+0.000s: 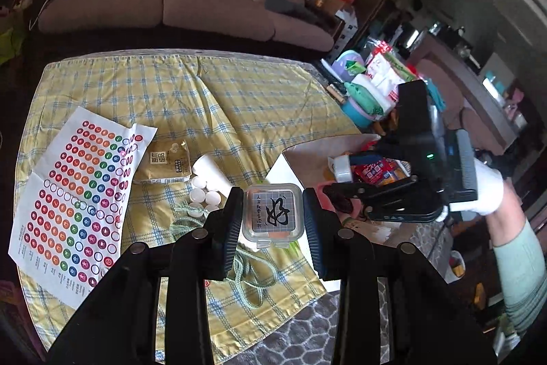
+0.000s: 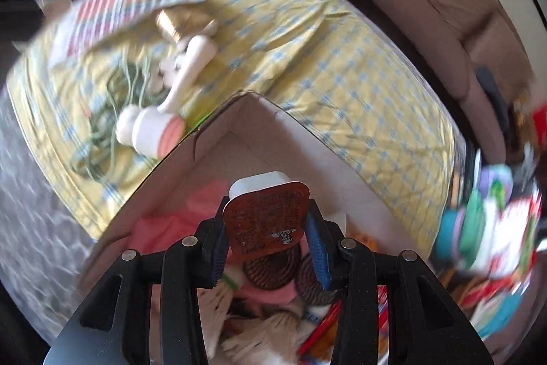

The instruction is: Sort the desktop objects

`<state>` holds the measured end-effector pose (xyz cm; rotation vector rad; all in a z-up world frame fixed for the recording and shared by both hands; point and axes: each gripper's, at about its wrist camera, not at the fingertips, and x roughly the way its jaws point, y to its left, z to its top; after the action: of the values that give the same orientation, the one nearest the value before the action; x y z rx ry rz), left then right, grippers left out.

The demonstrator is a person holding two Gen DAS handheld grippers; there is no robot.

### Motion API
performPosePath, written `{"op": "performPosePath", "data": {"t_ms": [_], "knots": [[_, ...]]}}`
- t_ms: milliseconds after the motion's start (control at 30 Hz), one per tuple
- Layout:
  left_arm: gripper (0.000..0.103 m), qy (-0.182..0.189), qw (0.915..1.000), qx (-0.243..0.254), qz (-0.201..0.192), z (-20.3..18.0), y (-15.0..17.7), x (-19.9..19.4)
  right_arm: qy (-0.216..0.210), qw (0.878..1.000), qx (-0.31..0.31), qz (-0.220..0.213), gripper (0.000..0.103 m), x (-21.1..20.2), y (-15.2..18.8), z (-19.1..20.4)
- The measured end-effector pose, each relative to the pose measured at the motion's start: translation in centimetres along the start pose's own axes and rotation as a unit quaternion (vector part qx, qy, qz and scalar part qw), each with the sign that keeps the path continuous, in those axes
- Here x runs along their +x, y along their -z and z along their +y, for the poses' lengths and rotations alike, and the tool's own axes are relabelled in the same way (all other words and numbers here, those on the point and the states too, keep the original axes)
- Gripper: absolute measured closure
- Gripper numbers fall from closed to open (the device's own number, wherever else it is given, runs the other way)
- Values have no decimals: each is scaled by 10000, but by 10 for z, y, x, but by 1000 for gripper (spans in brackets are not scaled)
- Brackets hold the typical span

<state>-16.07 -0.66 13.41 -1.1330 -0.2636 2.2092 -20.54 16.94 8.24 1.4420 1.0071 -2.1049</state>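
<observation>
Now your left tool clamps a clear case above the table, while your right tool grips a sauce cup over the open box.

One sticker sheet, four white caps, one box, one rope.

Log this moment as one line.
left tongs: shut on clear lidded box above tablecloth | right tongs: shut on sauce cup over cardboard box | phase: carrying to box
</observation>
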Motion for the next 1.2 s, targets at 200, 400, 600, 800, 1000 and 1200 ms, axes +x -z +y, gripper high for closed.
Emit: {"op": "performPosePath", "data": {"t_ms": [200,400,600,800,1000,1200], "knots": [[71,121,9998,-129,41,12,12,-2,265,9939,-1021,323,62,31,-18,17],[71,206,9996,-165,109,16,21,2,279,9910,-1282,280,58,35,-11,22],[71,202,9996,-166,122,14,23,2,-369,9986,176,-324,48,0,0,-23],[71,285,9995,-9,134,-8,17,5,-1311,9540,2681,-275,70,-2,28,-84],[71,550,9968,327,476,-65,-10,49,-1726,8647,4323,-1886,69,-79,103,-97],[71,375,9921,454,1107,-115,-35,141,-1168,8045,5297,-2418,61,-114,186,-95]]}}
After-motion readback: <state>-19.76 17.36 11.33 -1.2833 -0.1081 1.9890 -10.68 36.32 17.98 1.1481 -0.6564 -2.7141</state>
